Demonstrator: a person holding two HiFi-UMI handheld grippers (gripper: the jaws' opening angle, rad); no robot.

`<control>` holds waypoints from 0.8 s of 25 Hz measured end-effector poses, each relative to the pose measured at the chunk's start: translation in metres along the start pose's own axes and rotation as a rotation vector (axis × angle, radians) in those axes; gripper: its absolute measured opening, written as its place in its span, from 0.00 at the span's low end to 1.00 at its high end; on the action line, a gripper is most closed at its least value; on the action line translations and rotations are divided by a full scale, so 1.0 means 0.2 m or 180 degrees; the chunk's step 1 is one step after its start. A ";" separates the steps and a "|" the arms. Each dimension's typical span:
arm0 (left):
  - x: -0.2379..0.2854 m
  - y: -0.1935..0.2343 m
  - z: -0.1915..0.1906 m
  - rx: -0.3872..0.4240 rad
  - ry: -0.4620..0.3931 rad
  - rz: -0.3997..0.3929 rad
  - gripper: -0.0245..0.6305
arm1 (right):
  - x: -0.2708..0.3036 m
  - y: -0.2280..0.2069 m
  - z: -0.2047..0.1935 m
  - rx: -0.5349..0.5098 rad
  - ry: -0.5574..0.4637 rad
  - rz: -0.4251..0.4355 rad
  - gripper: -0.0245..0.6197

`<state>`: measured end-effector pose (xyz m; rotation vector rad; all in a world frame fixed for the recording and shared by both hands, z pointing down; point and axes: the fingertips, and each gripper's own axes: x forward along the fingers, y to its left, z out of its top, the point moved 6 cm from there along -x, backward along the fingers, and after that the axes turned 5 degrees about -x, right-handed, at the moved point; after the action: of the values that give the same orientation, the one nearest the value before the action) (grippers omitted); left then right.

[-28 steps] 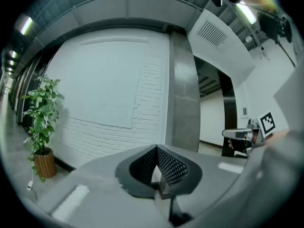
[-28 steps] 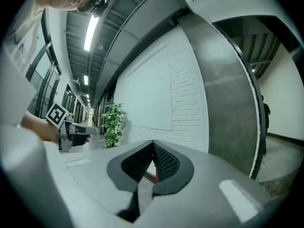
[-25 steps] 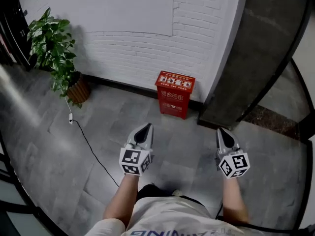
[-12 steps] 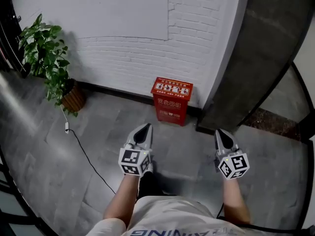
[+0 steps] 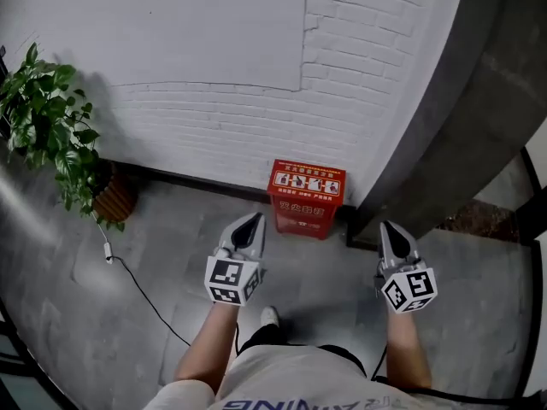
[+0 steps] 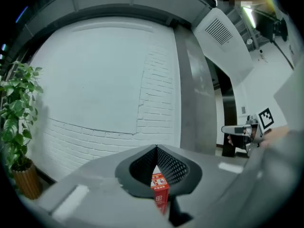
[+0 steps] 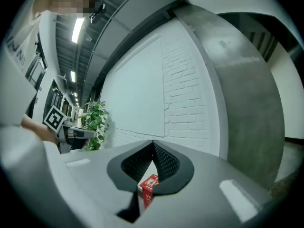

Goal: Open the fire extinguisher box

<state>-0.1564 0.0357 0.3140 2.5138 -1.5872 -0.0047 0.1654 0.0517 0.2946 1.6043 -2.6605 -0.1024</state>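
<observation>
The red fire extinguisher box (image 5: 306, 199) stands on the floor against the white brick wall, its lid down. My left gripper (image 5: 253, 220) hovers just left of and in front of it, jaws shut and empty. To the box's right, my right gripper (image 5: 389, 227) is held near the pillar's foot, also shut on nothing. In the left gripper view the box (image 6: 160, 192) shows through the gap below the closed jaw tips of that gripper (image 6: 156, 147). The right gripper view shows the box (image 7: 149, 186) the same way under its gripper (image 7: 153, 142). Neither gripper touches the box.
A grey concrete pillar (image 5: 453, 135) rises right beside the box. A potted plant (image 5: 49, 131) stands at the left by the wall, and a thin cable (image 5: 141, 293) trails from it across the grey tiled floor. My shoe (image 5: 269, 316) is below the left gripper.
I have stepped toward the wall: the red box now lies closer, between the two gripper tips, and the plant has slid left. Both grippers stayed shut.
</observation>
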 end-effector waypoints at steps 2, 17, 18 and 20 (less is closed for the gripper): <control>0.09 0.13 0.03 0.0019 0.0038 -0.0048 0.04 | 0.14 0.03 0.02 -0.0002 0.0007 -0.0052 0.04; 0.63 0.44 0.02 -0.0002 0.0182 -0.0021 0.04 | 0.65 -0.23 -0.14 0.0055 0.0223 -0.0199 0.04; 0.67 0.43 0.01 0.0013 0.0190 -0.0010 0.04 | 0.66 -0.27 -0.15 0.0060 0.0221 -0.0194 0.04; 0.76 0.40 0.01 0.0032 0.0204 0.0024 0.04 | 0.69 -0.35 -0.15 0.0071 0.0205 -0.0170 0.04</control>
<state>-0.1623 -0.1354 0.3367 2.4893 -1.5758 0.0841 0.1649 -0.1050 0.3194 1.6561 -2.5809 -0.0222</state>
